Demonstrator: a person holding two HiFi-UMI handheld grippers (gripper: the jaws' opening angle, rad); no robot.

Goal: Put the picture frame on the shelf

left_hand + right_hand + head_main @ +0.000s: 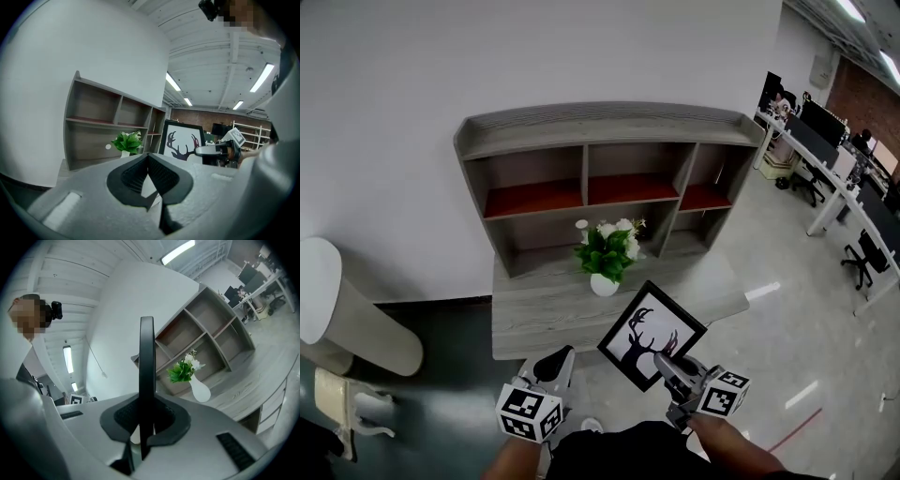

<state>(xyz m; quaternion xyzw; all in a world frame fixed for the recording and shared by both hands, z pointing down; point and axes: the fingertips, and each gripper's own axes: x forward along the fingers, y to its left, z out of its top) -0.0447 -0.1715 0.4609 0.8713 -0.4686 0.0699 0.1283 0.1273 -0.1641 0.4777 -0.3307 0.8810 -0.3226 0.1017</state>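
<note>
A black picture frame (651, 334) with a deer-antler print is held in front of the grey desk, tilted like a diamond. My right gripper (668, 366) is shut on its lower right edge; in the right gripper view the frame (146, 376) stands edge-on between the jaws. My left gripper (559, 361) is to the left of the frame, apart from it, its jaws shut with nothing between them (149, 164). From the left gripper view the frame (182, 140) shows face-on. The grey shelf unit (600, 122) with several compartments stands on the desk against the white wall.
A white vase of green leaves and white flowers (607, 253) stands on the desk (534, 314) in front of the shelf's lower middle compartment. A pale rounded chair (337, 314) is at the left. Office desks and chairs (853, 211) fill the right.
</note>
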